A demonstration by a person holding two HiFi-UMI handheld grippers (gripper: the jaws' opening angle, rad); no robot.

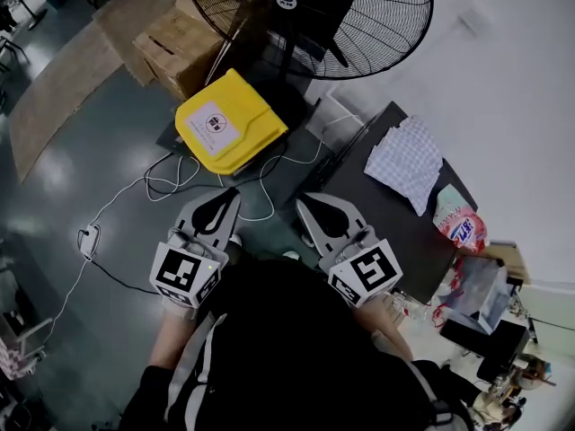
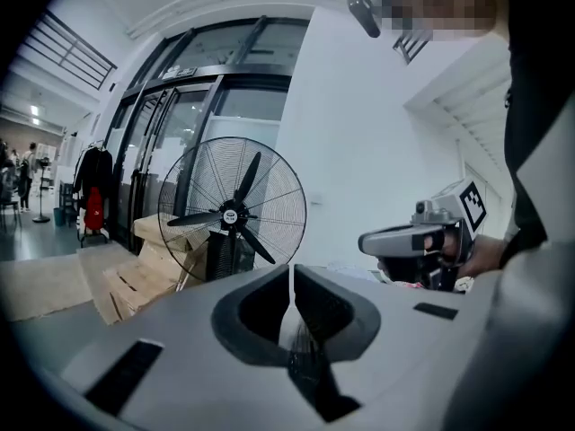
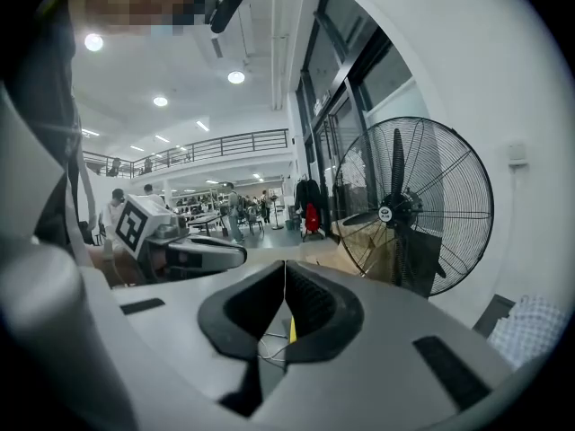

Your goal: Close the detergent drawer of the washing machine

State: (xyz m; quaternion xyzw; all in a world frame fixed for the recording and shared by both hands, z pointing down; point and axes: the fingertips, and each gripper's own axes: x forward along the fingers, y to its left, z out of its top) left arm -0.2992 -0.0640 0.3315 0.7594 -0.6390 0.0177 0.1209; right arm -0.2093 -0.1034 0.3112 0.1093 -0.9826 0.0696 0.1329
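No washing machine and no detergent drawer show in any view. In the head view my left gripper [image 1: 235,189] and my right gripper [image 1: 301,200] are held side by side in the air over the grey floor, both pointing away from me. Both are shut with nothing between the jaws. The left gripper view looks past the shut left gripper [image 2: 291,268] toward a standing fan [image 2: 232,215], with the right gripper [image 2: 364,241] off to its right. The right gripper view shows the shut right gripper [image 3: 286,263] and, to its left, the left gripper [image 3: 243,251].
A large black standing fan [image 1: 310,12] stands ahead by the white wall. A yellow case [image 1: 229,119] lies on the floor among white cables [image 1: 171,182]. Cardboard boxes [image 1: 180,48] sit behind it. At right, a dark tabletop [image 1: 386,214] bears a checked cloth [image 1: 406,162] and a pink packet [image 1: 460,223].
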